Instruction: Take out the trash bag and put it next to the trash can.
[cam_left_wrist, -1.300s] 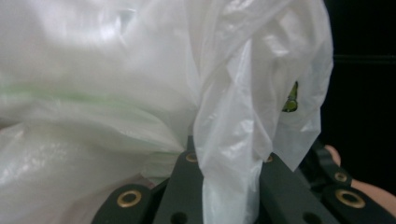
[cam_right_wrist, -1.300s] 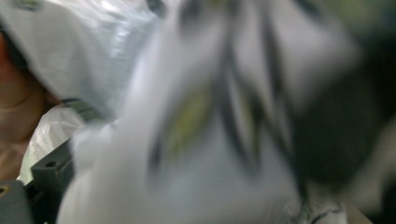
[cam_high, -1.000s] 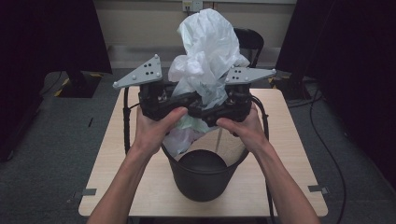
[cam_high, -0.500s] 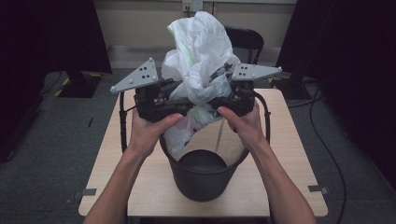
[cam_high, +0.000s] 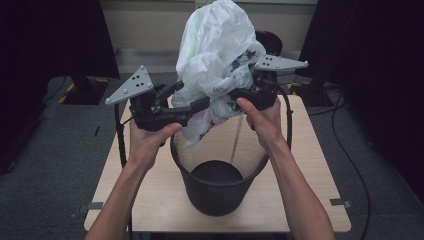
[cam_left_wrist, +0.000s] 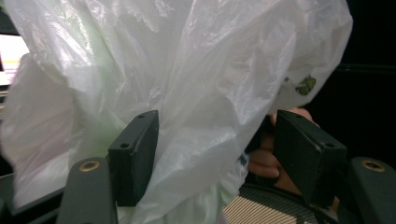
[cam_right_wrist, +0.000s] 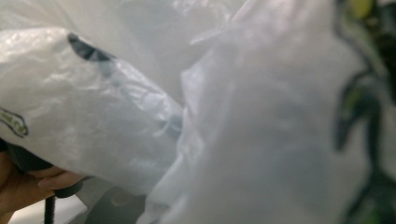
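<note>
A white plastic bag (cam_high: 220, 55) billows above a black bin (cam_high: 215, 197) that stands on the table. My left gripper (cam_high: 200, 105) is at the bag's lower left. Its jaws have just been opening and stand apart, with loose bag film (cam_left_wrist: 187, 70) hanging between them in the left gripper view (cam_left_wrist: 215, 135). My right gripper (cam_high: 235, 95) is at the bag's right side, shut on a fold of it. In the right gripper view the bag (cam_right_wrist: 233, 116) covers the jaws.
The bin sits mid-table on a light wooden top (cam_high: 310, 170), with bare wood on both sides. A dark chair (cam_high: 267, 42) stands behind the table. Cables (cam_high: 350, 150) run over the grey floor at the right. Dark curtains flank the scene.
The two grippers have moved apart, the left one leftward and a little down, the right one rightward. The left jaws have opened off the bag. The bag now stands taller and spread wider.
</note>
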